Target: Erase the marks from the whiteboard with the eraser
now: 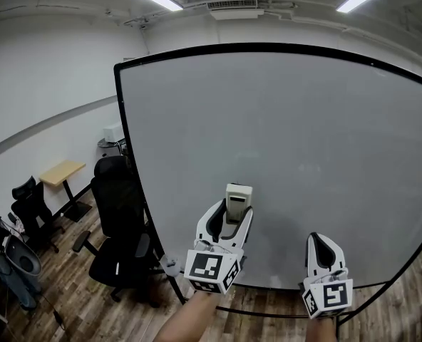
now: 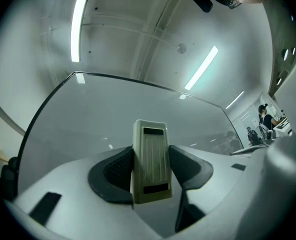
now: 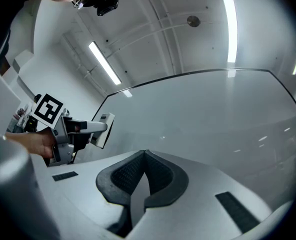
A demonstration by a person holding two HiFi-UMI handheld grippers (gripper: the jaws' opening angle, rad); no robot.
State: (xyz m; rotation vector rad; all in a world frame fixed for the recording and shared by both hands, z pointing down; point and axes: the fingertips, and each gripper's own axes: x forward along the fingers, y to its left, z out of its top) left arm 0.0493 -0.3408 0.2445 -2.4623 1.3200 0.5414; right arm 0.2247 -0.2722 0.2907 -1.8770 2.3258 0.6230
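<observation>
A large whiteboard (image 1: 304, 155) with a black frame fills the head view; its surface looks plain grey-white with no marks that I can make out. My left gripper (image 1: 230, 214) is shut on a cream eraser (image 1: 237, 199), held upright close in front of the board's lower middle. In the left gripper view the eraser (image 2: 150, 161) stands between the two dark pads (image 2: 117, 169). My right gripper (image 1: 323, 249) is lower right, shut and empty, its tips meeting (image 3: 144, 156). The right gripper view shows the left gripper with the eraser (image 3: 102, 130) at its left.
A black office chair (image 1: 122, 226) stands left of the board's stand. Further left are a small wooden table (image 1: 63, 172), another chair (image 1: 29, 209) and grey gear at the edge. The floor is wood. A person sits far off at the right of the left gripper view (image 2: 264, 119).
</observation>
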